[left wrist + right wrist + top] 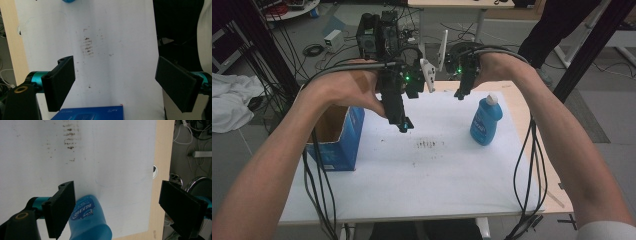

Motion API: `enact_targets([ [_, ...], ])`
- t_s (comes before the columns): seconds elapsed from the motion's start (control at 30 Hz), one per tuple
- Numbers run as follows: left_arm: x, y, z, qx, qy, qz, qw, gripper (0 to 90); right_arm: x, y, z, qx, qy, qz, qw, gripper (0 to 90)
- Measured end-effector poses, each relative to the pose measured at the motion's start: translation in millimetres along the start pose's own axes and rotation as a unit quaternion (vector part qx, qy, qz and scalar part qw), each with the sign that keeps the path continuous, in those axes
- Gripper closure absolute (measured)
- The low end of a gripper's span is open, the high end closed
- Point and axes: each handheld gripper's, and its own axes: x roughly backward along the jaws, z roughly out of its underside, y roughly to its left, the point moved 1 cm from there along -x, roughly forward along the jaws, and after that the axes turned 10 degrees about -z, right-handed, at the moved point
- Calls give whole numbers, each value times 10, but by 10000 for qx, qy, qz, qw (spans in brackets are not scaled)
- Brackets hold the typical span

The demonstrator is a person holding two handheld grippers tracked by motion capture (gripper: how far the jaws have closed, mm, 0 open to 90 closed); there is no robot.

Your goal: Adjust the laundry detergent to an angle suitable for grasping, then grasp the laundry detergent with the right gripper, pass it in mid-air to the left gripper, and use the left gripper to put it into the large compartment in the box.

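A blue bottle [486, 120] with a white cap stands upright on the white sheet [437, 170], right of centre. An open blue box [334, 137] stands at the sheet's left edge. My left gripper [404, 125] hangs above the sheet just right of the box, pointing down. In the left gripper view my left gripper [115, 75] is open over bare sheet, with the box top [92, 113] low in the frame. My right gripper [460, 94] hovers above and left of the bottle. In the right gripper view it [117, 195] stands open, the bottle [87, 222] below, beside its left jaw, untouched.
Dark smudges [427, 144] mark the middle of the sheet. A wooden table edge [524, 115] shows to the right. Cables trail from both grippers over the near edge. Behind the table are black equipment [377, 35], floor cables and a standing person's legs [552, 30].
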Motion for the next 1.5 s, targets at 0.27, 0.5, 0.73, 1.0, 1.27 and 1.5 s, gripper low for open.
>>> enact_targets([
  [0.27,-24,10,22,38,-20,-3,10000,164,-20,2,-15,37,22,-48,10000,131],
  [0.5,-22,4,21,27,-2,19,10000,164,-7,0,-25,0,-29,-56,10000,131],
  [0.73,-39,-22,16,-36,50,-16,10000,164,-11,13,-34,41,33,-12,10000,131],
  [1.0,-80,-2,28,-27,32,68,10000,164,-18,4,-41,46,-1,-21,10000,131],
  [1.27,-121,-6,11,-25,61,92,9999,164,-16,5,-23,-14,25,-23,10000,131],
  [1.5,-166,10,21,46,64,115,9999,164,14,49,6,-231,132,86,9996,131],
])
